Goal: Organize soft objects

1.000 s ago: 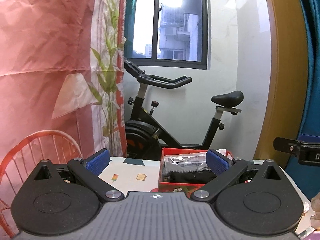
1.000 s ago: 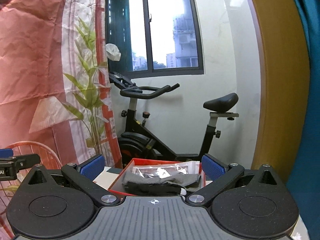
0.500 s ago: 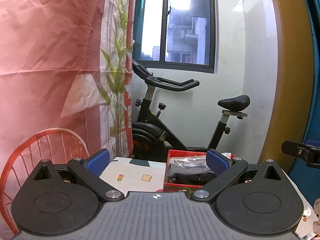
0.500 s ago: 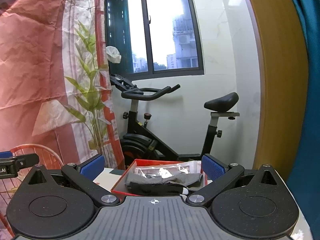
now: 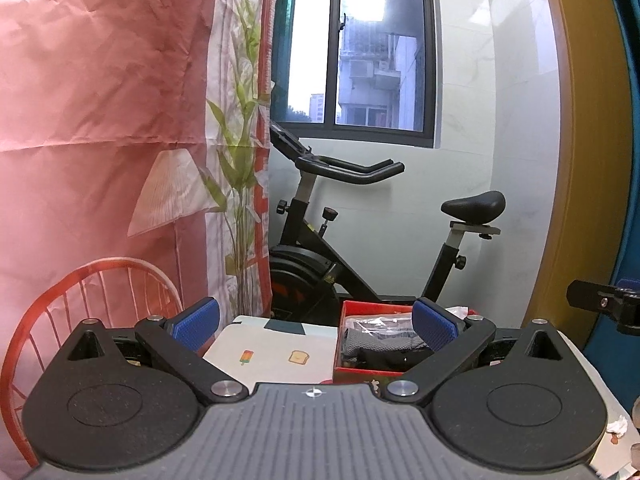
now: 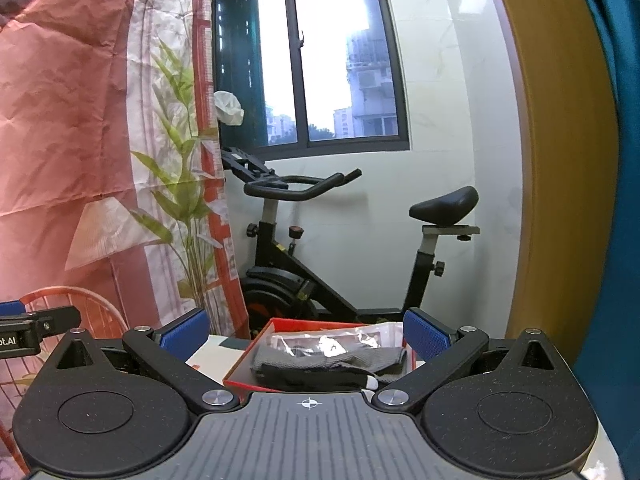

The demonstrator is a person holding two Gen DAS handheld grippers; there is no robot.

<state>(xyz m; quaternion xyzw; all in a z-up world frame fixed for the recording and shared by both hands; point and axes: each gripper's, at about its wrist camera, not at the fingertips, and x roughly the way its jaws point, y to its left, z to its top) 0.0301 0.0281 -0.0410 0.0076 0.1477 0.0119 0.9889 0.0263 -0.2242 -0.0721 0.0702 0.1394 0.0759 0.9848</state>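
Both grippers, left [image 5: 316, 326] and right [image 6: 306, 334], held above the bench [image 5: 272, 350] with blue-padded fingers [image 5: 196, 322] spread wide, gripping nothing. Red box [image 6: 244, 370] ahead on the bench's right side, grey and black soft items [image 6: 332, 366] piled inside. Exercise bike [image 5: 320, 264] far behind.

black exercise bike [image 5: 360, 240], dark-framed window [image 6: 328, 68], pink printed backdrop [image 5: 100, 120], tablecloth [image 5: 276, 348]

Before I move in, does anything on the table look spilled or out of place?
Nothing spilled. The red box sits flat, grey fabric piled loosely inside over a plastic packet. A crumpled tissue lies at the table's right edge.
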